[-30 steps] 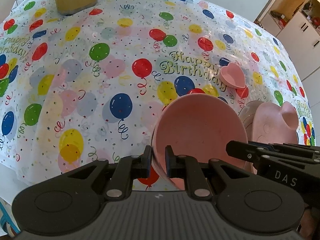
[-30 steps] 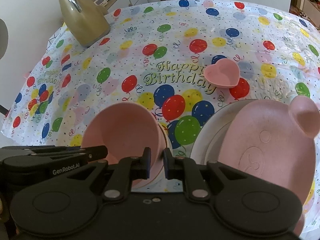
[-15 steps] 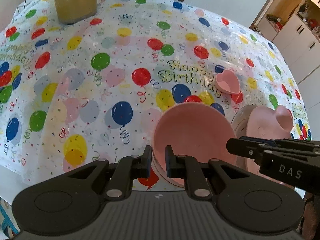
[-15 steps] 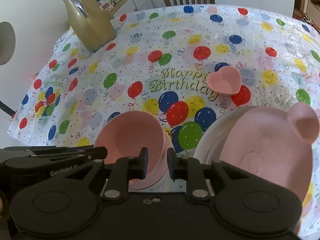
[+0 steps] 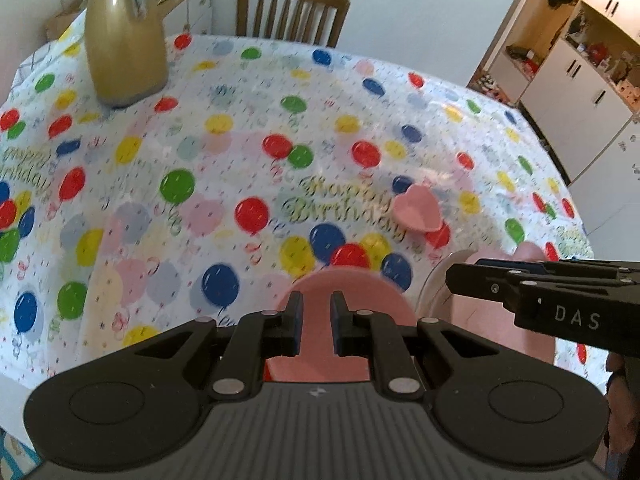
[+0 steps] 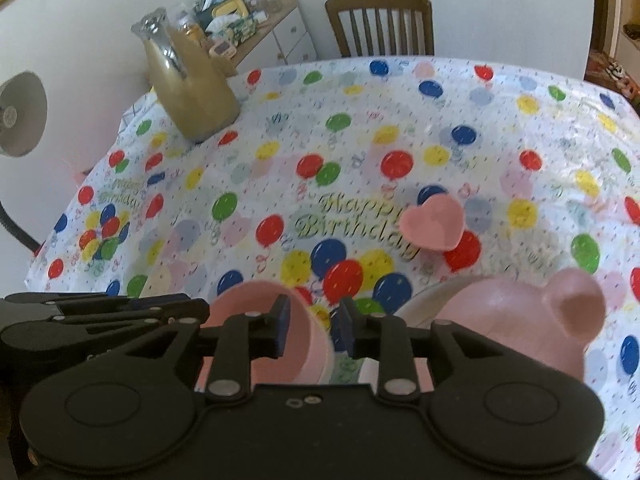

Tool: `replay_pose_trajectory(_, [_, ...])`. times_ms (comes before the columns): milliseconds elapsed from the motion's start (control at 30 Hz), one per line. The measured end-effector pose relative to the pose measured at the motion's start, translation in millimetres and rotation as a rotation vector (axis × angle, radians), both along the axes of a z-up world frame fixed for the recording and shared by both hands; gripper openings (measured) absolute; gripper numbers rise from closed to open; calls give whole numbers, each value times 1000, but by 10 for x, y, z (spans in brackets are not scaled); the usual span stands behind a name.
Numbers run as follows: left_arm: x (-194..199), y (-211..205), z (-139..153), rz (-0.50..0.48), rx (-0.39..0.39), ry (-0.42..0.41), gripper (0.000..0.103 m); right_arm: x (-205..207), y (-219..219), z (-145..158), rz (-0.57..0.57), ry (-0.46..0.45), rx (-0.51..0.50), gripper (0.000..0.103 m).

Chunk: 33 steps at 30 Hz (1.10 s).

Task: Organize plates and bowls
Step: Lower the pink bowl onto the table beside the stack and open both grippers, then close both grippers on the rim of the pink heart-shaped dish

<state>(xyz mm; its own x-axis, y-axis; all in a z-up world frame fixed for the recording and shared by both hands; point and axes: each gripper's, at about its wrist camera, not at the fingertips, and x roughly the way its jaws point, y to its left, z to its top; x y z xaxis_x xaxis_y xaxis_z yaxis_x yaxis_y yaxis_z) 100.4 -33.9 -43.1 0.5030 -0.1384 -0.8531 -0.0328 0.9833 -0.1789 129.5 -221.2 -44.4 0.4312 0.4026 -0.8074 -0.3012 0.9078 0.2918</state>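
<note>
Bowl (image 5: 352, 296), pink and round, is showing at 6 o'clock in the left wrist view, over the near edge of the balloon-print tablecloth (image 5: 240, 120). The left gripper (image 5: 316, 312) is keeping its fingers drawn narrow. Pink is filling the slit between them, so they seem to be pinching the bowl's near rim, though blur is hiding the exact contact.

In the right wrist view the bowl (image 6: 256, 304) is sitting at 7 o'clock, with the left gripper (image 6: 196, 308) reaching in from 9 o'clock. The right gripper (image 6: 314, 320) is opening its jaws. The bowl's right wall is showing in the gap, but neither pad is pressing on it. In the left wrist view this right gripper (image 5: 454, 278) is coming in from 3 o'clock.

At 3 o'clock from the bowl, just beside it, a pink bear-shaped plate (image 6: 520, 320) is lying on a white plate (image 6: 420, 300). At 1 o'clock, apart from both, a pink heart-shaped dish (image 6: 434, 226) is resting beside the "Happy Birthday" lettering.

Well apart at 11 o'clock, a gold jug (image 6: 192, 92) is standing upright near the far corner of the table. At 12 o'clock, beyond the far edge, a wooden chair (image 6: 380, 20) is standing against the wall.
</note>
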Motion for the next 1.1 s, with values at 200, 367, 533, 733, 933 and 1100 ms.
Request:
replay_pose_trajectory(200, [194,-143,66,-24,-10,-30,14,159,-207,80,-30,-28,-5,31])
replay_pose_trajectory(367, [400,-291,40,-42,-25,-31,14,317,-397,78,-53,-35,-13,35])
replay_pose_trajectory(533, [615,-425,-48,-52,-26,-20,21,495,-550,21,-76,-33,-25,48])
replay_pose_trajectory(733, [855,-517,-165,-20,10,-31,71,725,-695,-94,-93,-10,-32,59])
replay_pose_trajectory(933, [1123,-564,-348,-11,10,6,71,973,-799,-213,-102,6,-38,80])
replay_pose_trajectory(1100, [1294,-634,-524,-3,2,41,71,1178,-842,-337,-104,35,-42,81])
